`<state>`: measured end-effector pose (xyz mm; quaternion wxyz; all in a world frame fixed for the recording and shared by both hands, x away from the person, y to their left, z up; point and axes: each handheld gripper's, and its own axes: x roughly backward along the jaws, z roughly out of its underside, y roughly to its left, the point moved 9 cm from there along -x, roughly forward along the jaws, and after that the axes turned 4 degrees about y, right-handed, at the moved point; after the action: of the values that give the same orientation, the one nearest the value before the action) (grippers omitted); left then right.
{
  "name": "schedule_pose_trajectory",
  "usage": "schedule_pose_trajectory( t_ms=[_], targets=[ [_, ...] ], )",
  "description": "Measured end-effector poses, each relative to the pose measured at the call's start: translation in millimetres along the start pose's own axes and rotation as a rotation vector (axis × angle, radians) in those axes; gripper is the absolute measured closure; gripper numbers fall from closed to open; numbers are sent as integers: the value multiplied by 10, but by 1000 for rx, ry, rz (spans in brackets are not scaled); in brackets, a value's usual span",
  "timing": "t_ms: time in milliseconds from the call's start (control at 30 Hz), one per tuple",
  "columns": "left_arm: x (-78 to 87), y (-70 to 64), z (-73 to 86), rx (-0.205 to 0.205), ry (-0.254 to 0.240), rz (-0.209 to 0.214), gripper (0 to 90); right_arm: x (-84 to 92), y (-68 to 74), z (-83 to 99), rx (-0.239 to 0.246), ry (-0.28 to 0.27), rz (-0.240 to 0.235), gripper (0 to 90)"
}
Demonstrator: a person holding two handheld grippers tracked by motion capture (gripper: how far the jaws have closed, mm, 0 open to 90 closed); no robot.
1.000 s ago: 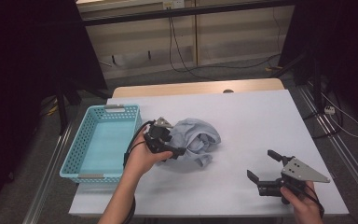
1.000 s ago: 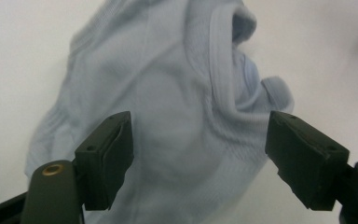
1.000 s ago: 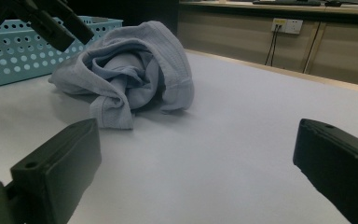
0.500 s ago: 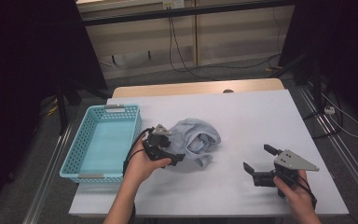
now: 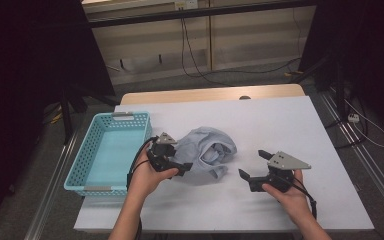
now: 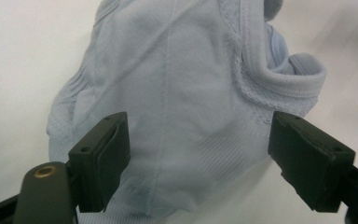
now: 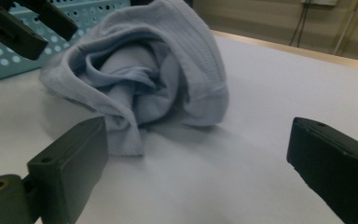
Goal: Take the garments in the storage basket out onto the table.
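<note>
The left claw (image 5: pixel 179 166) hangs over the near-left edge of a crumpled pale-blue garment (image 5: pixel 205 150), jaws spread, with cloth lying between and below them but not pinched. The right claw (image 5: pixel 254 165) sits apart from the garment, off its right side, pointing toward it; its jaws stand wide with bare table between them, though they have just been narrowing a little. The garment lies just ahead of the left claw, and a light-blue basket (image 5: pixel 80 167) stands close beside that claw on its outer side.

What could go wrong, as I judge it: the left jaws may close on a single loose layer, so the cloth unrolls and drags across the white table (image 5: pixel 300 130) instead of lifting as a bundle. The ribbed hem (image 6: pixel 284 84) could slip out of a shallow bite. A trailing fold might catch on the basket rim when carried across. The right claw, coming in low, could push the pile away.

No brand, label or readable writing is visible anywhere.
</note>
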<state>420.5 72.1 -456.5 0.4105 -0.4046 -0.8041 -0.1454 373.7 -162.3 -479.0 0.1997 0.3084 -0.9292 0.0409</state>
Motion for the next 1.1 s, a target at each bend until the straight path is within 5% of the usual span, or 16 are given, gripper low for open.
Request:
schedule_pose_trajectory(
  t_ms=[233,333,567,633,733,867,967,1000,1100],
  targets=[
    [23,53,-4,11,-5,-13,213,-145,202,-21,-63,32,-124,266],
    [46,65,-17,7,-12,-23,213,-188,294,-16,-42,51,-149,315],
    [44,58,-33,13,-19,-16,211,-358,418,27,-33,95,-150,352],
    [42,61,-42,14,-23,-18,211,-390,447,50,-9,126,-145,395],
    [30,65,-56,13,-24,-19,211,-403,473,42,-52,126,-162,460],
    [11,73,-70,10,-22,-23,211,-440,479,70,-42,166,-158,550],
    [2,67,-85,14,-28,-21,211,-463,488,85,-45,192,-159,677],
    [1,63,-91,15,-29,-20,211,-455,507,89,-92,198,-199,857],
    [8,56,-104,9,-32,-19,211,-429,494,88,-82,201,-197,891]
  ],
)
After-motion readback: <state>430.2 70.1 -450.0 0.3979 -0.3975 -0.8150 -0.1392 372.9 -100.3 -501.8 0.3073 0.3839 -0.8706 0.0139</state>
